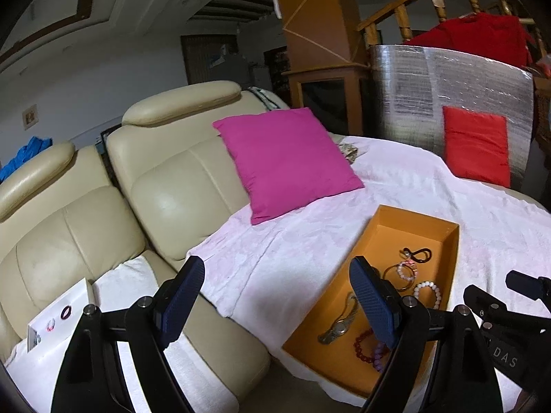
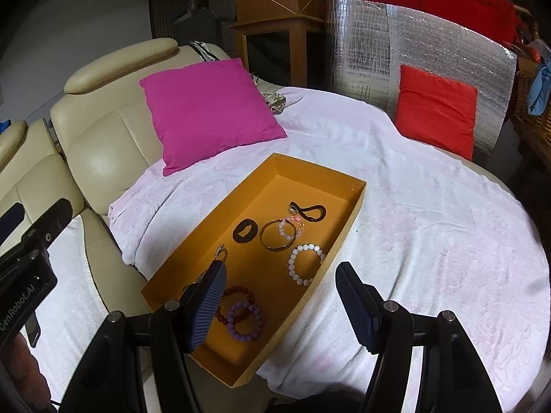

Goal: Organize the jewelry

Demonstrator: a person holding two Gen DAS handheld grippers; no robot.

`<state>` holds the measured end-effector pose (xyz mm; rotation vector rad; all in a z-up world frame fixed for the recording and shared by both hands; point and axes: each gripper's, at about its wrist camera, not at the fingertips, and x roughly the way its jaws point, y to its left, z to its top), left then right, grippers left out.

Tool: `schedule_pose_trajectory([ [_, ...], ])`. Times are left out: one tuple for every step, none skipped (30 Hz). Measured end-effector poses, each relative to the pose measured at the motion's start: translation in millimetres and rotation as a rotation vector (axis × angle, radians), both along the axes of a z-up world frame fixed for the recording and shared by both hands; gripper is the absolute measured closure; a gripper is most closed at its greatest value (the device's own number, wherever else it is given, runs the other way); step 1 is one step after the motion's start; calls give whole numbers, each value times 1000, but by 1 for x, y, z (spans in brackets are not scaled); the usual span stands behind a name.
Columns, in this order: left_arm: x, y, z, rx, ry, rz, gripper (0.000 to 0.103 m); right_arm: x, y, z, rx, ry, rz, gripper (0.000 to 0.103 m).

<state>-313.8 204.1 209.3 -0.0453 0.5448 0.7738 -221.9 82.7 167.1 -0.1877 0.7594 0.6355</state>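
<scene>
A pale pink blanket [image 2: 430, 213] covers the sofa; on it rests an orange tray [image 2: 347, 234] holding beaded bracelets [image 2: 306, 264] and a watch [image 1: 339, 325]. Left gripper [image 1: 279, 303] and right gripper [image 2: 282, 304] hover, fingers apart, empty.

Left hand-held gripper [image 1: 279, 296] spread wide above pale blanket [image 1: 310, 258], orange box [image 1: 372, 237] holding bracelets, wristwatch [image 1: 339, 323]
</scene>
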Motion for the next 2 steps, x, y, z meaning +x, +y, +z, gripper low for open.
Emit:
schedule_pose_trajectory([
  [8,-8,0,-2,8,-21,17,6,-7,0,13,6,-9,33],
  [15,-15,0,-7,13,-48,17,12,-17,-1,25,9,-24,33],
])
